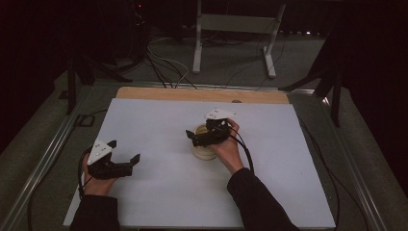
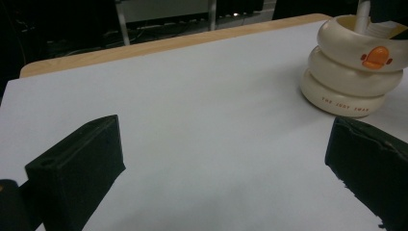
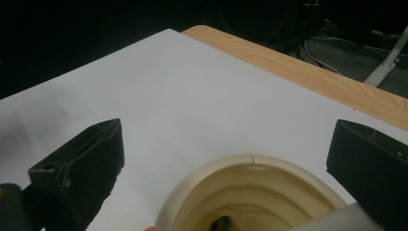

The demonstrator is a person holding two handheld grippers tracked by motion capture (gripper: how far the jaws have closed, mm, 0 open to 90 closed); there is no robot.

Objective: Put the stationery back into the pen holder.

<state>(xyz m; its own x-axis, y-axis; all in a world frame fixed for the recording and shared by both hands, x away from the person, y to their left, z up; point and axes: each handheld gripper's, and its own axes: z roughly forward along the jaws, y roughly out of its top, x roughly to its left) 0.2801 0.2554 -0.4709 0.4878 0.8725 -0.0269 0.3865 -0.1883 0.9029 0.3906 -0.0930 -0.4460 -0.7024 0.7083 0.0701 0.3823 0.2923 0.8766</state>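
My left tongs [image 1: 126, 151] rest on the near left of the white tabletop [image 1: 159, 125], jaws spread wide with nothing between them, well apart from the work. Further right, a stack of cream rings [image 2: 350, 67] sits near the middle of the tabletop on a white peg [image 2: 362, 15], the top ring bearing a small orange duck mark [image 2: 376, 57]. My right tongs [image 3: 226, 159] hover just above that stack, jaws spread wide either side of the top ring [image 3: 250, 163] and pressing on nothing; the ring lies free on the pile. The danger, as I judge it, sits here: the jaws flank the ring closely, so pulling away sideways rather than upward could catch its rim and drag it off the peg or tip the whole stack. The cable [image 1: 248, 151] trailing from my right hand [image 1: 230, 147] also runs close by the stack and could snag it if I swing wide.
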